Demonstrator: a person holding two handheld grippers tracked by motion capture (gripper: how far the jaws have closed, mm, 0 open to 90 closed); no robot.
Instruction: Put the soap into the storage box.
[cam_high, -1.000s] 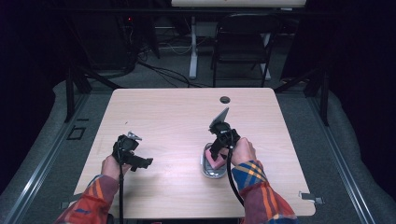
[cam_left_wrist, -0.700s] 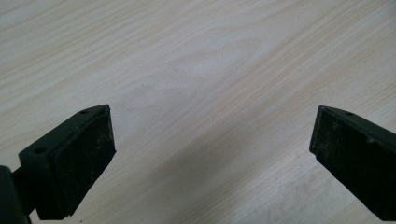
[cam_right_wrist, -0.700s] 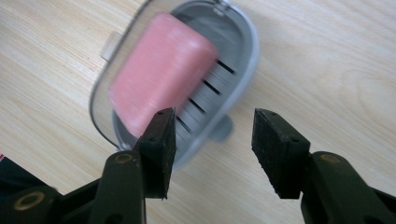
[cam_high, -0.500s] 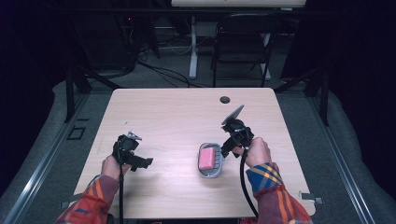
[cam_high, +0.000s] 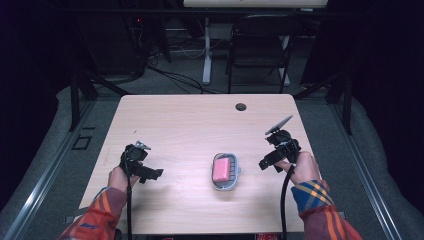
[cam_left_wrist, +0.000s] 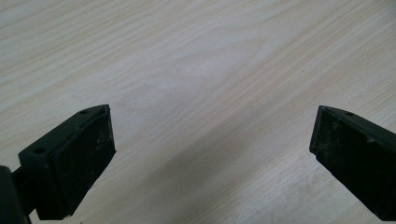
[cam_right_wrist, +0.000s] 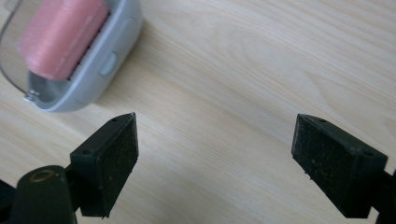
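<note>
The grey soap dish (cam_high: 226, 171) holding pink soap (cam_high: 222, 169) is lying nearer the right tool (cam_high: 272, 161), both tools gaping wide and empty, the left tool (cam_high: 148, 173) sitting farther off

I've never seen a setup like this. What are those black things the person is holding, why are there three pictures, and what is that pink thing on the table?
No robot here: a person holds a hand tool with two black jaws in each hand, the left gripper and the right gripper. One picture comes from a camera above the wooden table. The other two come from small cameras riding on each tool, looking out between its jaws. Both tools are open and hold nothing. On the table lies a grey dish with a pink soap bar in it, between the two hands. The right tool's camera sees it close by.
</note>
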